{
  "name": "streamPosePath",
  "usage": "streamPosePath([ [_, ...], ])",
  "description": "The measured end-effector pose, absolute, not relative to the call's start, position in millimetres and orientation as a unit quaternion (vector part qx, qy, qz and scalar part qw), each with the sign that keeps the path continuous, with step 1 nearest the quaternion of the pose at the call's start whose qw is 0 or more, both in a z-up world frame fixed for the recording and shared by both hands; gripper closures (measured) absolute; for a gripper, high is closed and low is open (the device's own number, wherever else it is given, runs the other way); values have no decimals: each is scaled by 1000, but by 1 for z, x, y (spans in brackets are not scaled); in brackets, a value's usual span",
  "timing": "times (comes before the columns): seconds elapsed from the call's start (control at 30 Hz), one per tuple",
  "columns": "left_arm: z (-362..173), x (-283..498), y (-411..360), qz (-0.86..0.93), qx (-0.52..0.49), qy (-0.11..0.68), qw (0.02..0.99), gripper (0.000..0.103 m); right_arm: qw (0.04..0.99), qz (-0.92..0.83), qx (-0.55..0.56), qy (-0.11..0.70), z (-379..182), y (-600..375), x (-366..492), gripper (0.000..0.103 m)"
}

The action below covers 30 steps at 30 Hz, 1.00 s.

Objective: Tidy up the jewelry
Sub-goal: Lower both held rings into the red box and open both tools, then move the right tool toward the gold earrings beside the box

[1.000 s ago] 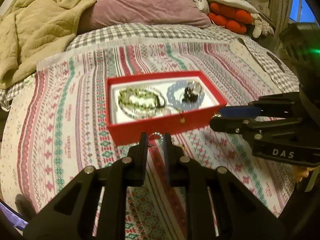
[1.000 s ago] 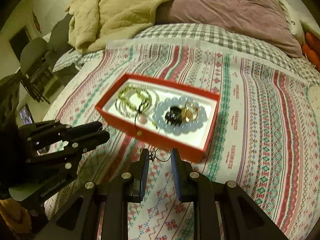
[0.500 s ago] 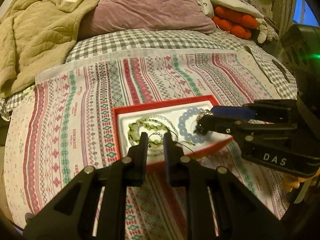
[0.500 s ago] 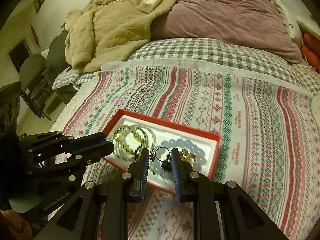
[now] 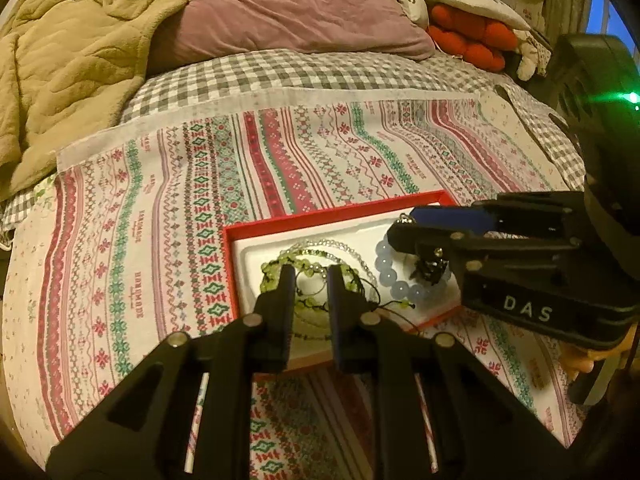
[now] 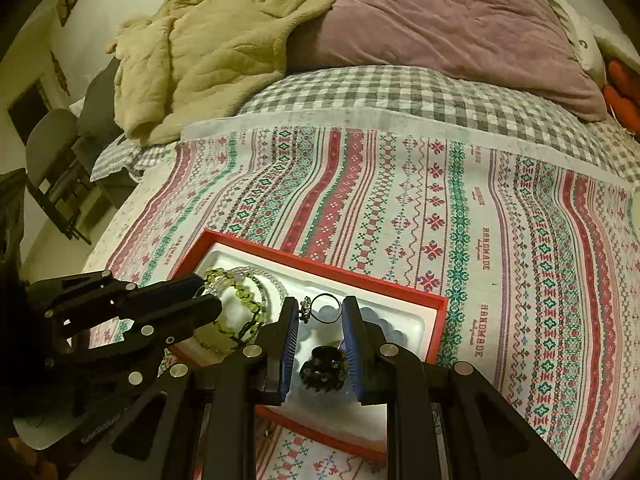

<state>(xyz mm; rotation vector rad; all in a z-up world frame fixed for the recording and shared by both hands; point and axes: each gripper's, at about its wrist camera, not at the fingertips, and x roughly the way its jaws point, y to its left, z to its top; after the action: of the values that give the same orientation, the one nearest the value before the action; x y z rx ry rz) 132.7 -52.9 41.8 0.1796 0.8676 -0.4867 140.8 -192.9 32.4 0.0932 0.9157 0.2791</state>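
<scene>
The right gripper (image 6: 320, 314) clamps a thin ring (image 6: 325, 309) over the red jewelry box (image 6: 320, 268). The left gripper (image 5: 310, 276) pinches another ring (image 5: 311, 280) above the green bead bracelet (image 5: 276, 270), partly blocking it. Beyond lie the patterned cloth (image 5: 280, 152), checked sheet (image 6: 400, 88) and purple pillow (image 6: 440, 20).

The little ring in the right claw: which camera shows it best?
The right wrist view: the ring sits centred between the right claw's fingertips, above the red box. The left wrist view shows only a glint at that claw's tip.
</scene>
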Motion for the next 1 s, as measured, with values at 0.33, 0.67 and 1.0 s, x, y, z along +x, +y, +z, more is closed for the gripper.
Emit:
streamPosePath([
  [0.33,45,136,-50,-228,78,417,876,80,885,130,50,445,37,-197,141,76],
  [0.67,54,126,-46,-222,77,417,878,47,896,122,55,423,58,-205,122,42],
  [1.0,63,109,-36,-204,72,430,877,20,902,98,53,417,71,-215,99,25],
])
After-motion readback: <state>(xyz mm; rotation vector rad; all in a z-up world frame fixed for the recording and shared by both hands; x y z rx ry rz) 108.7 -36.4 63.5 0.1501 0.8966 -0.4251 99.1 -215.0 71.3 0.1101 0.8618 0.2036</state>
